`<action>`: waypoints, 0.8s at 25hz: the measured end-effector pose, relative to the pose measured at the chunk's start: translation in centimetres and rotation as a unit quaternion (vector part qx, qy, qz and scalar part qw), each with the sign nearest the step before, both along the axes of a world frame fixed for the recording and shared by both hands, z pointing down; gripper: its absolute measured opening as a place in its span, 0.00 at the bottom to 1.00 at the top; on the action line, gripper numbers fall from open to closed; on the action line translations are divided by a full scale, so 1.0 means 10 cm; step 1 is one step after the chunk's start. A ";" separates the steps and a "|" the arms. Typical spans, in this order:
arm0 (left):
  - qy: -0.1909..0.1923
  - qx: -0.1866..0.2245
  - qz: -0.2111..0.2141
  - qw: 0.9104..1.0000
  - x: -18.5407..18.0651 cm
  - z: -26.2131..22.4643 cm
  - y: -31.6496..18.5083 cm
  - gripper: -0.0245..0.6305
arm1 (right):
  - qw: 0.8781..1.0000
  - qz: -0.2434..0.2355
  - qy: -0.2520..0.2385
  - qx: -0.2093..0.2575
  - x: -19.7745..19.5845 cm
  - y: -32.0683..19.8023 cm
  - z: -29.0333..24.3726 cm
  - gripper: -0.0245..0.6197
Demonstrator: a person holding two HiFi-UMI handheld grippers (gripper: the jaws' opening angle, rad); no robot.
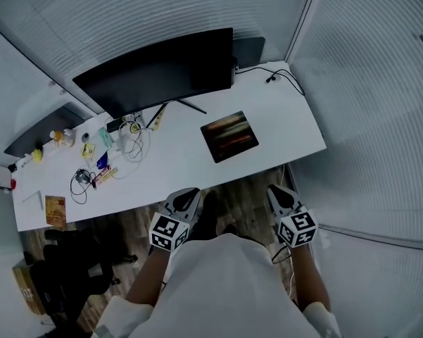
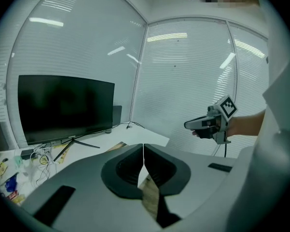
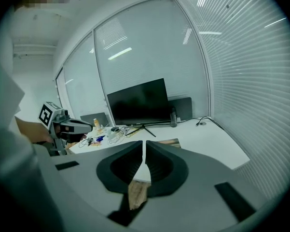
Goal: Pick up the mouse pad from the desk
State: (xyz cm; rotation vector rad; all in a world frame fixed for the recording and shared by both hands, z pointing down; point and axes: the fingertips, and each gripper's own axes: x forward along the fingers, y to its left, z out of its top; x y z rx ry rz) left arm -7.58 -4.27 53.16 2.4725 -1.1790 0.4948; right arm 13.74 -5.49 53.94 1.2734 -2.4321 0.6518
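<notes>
On the white counter (image 1: 281, 129), toward its right half and close to the front edge, the mouse pad (image 1: 229, 136) is being shown lying flat, apart from the monitor (image 1: 158, 72) behind it and well apart from the tangle of cables and small items (image 1: 105, 157) to the left. Below that front edge, over the wooden floor, the left gripper (image 1: 185, 200) and the right gripper (image 1: 281, 197) are being held side by side, neither one touching the counter or the pad. In each gripper view the jaws are being kept pressed together along a thin seam with nothing caught between them, so both are judged empty and the pick-up not yet begun. The deciding relation is being read from the head view: the pad lies ahead of both grippers and between their lines of aim, to the right of the left one and to the left of the right one, at about the same remove from each, so neither hand is being favoured clearly. Its long axis is being laid roughly along the counter's front edge, with the right end turned slightly away from the person.
</notes>
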 end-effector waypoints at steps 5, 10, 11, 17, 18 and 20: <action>-0.014 -0.021 0.022 0.999 -0.09 0.23 -0.45 0.07 | 1.000 0.011 0.019 -0.016 -0.06 -0.28 0.07 0.10; -0.015 -0.040 0.050 0.998 -0.15 0.44 -0.88 0.07 | 0.998 0.023 0.040 -0.036 -0.12 -0.53 0.14 0.10; -0.016 -0.044 0.057 0.997 -0.16 0.49 -0.97 0.07 | 0.998 0.027 0.042 -0.040 -0.14 -0.57 0.16 0.10; -0.030 -0.075 0.087 0.993 -0.22 0.90 -1.48 0.07 | 0.996 0.047 0.051 -0.063 -0.30 -0.79 0.31 0.10; -0.033 -0.080 0.092 0.992 -0.23 0.99 -1.55 0.08 | 0.995 0.050 0.052 -0.065 -0.33 -0.80 0.35 0.10; -0.042 -0.090 0.103 0.990 -0.24 1.18 -1.68 0.16 | 0.995 0.056 0.053 -0.069 -0.40 -0.81 0.43 0.10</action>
